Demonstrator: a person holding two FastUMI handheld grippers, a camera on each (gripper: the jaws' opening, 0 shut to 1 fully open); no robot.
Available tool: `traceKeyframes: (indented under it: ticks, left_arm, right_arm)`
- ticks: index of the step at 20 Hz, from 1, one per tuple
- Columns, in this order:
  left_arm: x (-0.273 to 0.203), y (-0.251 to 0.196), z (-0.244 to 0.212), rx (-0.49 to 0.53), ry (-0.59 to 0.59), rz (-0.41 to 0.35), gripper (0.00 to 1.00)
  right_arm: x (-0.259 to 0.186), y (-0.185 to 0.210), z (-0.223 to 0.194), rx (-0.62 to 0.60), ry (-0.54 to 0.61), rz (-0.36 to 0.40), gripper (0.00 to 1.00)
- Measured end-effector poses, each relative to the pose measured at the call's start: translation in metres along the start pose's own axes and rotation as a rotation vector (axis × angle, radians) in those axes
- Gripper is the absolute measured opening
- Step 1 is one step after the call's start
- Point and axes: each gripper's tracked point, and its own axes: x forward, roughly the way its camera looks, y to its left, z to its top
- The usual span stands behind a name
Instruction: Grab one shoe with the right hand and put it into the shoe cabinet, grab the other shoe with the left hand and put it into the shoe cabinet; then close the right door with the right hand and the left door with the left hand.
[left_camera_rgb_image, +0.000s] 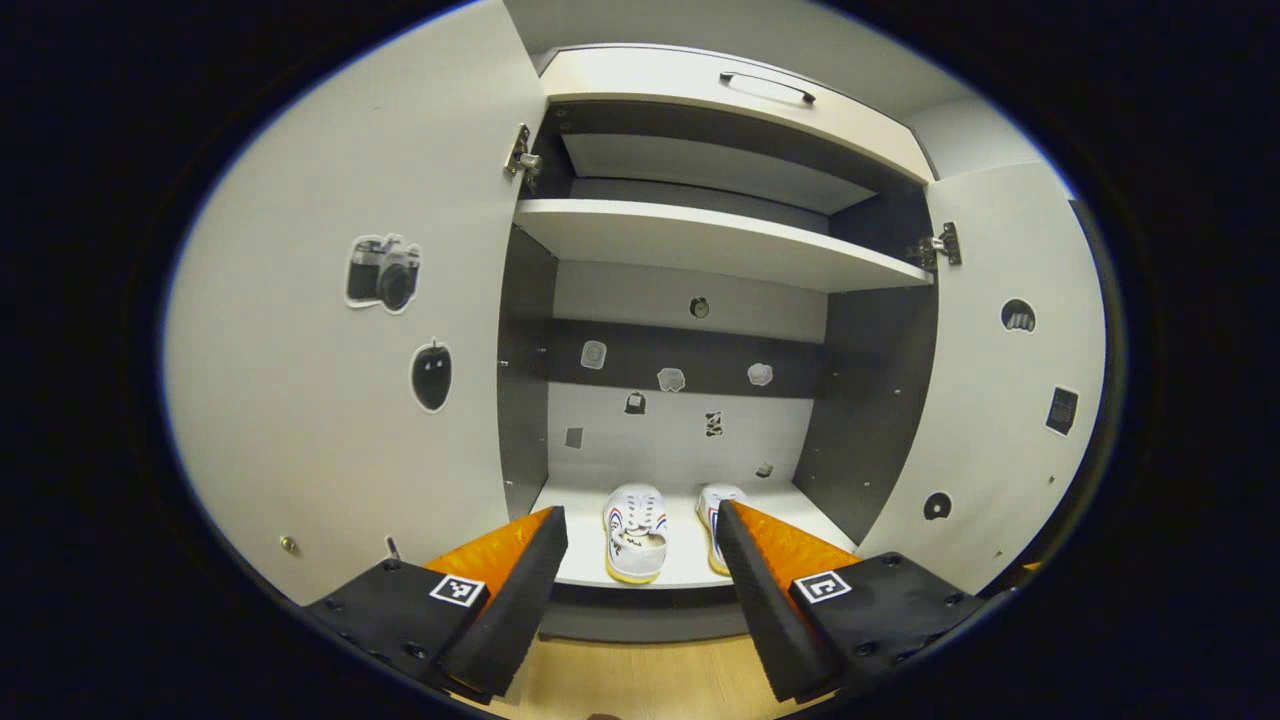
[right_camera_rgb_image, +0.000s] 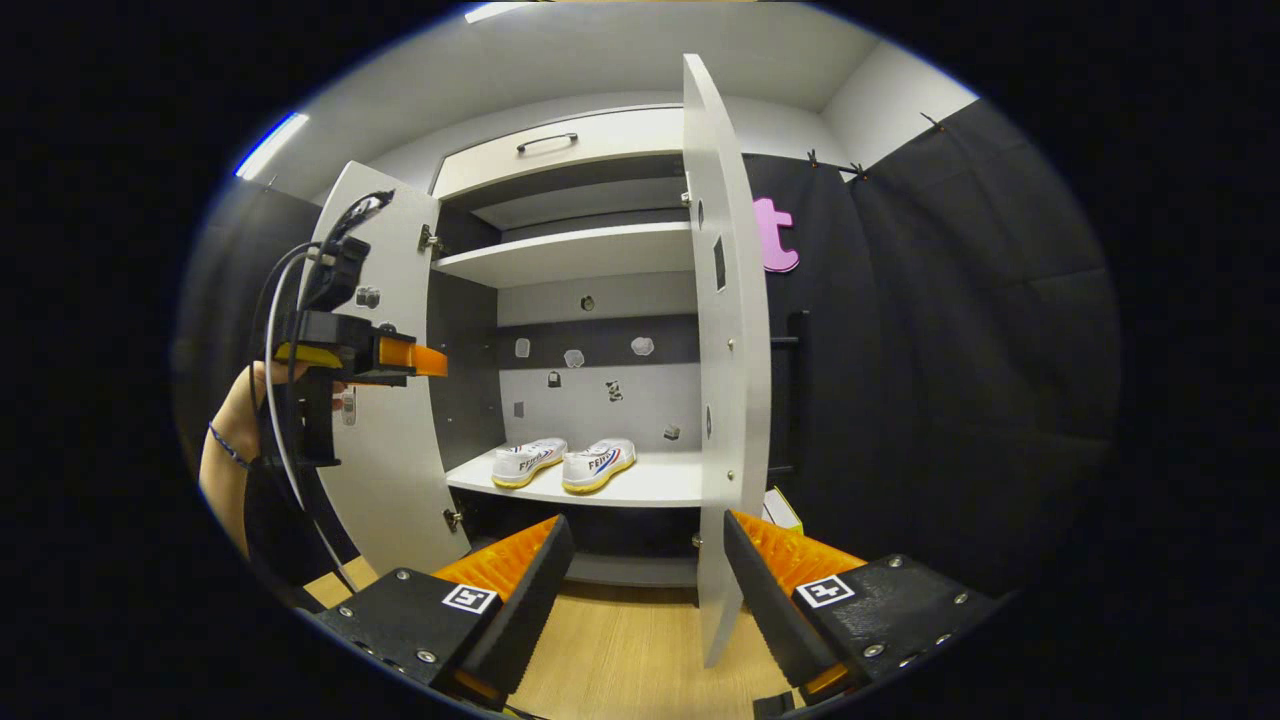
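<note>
Both white sneakers (right_camera_rgb_image: 565, 463) sit side by side on the bottom shelf (right_camera_rgb_image: 640, 485) of the shoe cabinet (right_camera_rgb_image: 560, 150), so the shoe part looks done and only the doors are left. Your right gripper (right_camera_rgb_image: 640, 590) has its fingers spread wide and holds nothing. The right door (right_camera_rgb_image: 725, 380) stands edge-on to you at about 12 o'clock, and its thin bottom edge pokes down between your two fingers. It is a stiff, flat, smooth board that should swing lightly on its hinges, so push on the flat face near the free edge, far from the hinge. There is open wooden floor (right_camera_rgb_image: 620, 650) at 6 o'clock for your sweep. Your left gripper (left_camera_rgb_image: 640, 590) is spread wide too and empty. The left door (left_camera_rgb_image: 350, 330) fills 9 o'clock, swung far out. Push its flat face as well, and keep clear of the metal hinge (left_camera_rgb_image: 522, 160) at 11 o'clock.
</note>
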Motion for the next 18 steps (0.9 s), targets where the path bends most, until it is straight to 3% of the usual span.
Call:
traceKeyframes:
  ticks: [8,13,18]
  left_arm:
    - [-0.079,0.023,0.002,-0.024,-0.074,0.057,0.96]
    - [-0.121,0.059,0.004,0.013,-0.109,0.153,0.96]
    - [-0.155,0.089,0.015,0.047,-0.151,0.213,0.96]
  right_arm:
    - [-0.012,-0.080,-0.009,-0.048,0.006,-0.100,0.93]
    - [0.007,-0.139,-0.009,-0.044,-0.011,-0.182,0.93]
    - [0.041,-0.167,-0.023,-0.033,-0.004,-0.195,0.93]
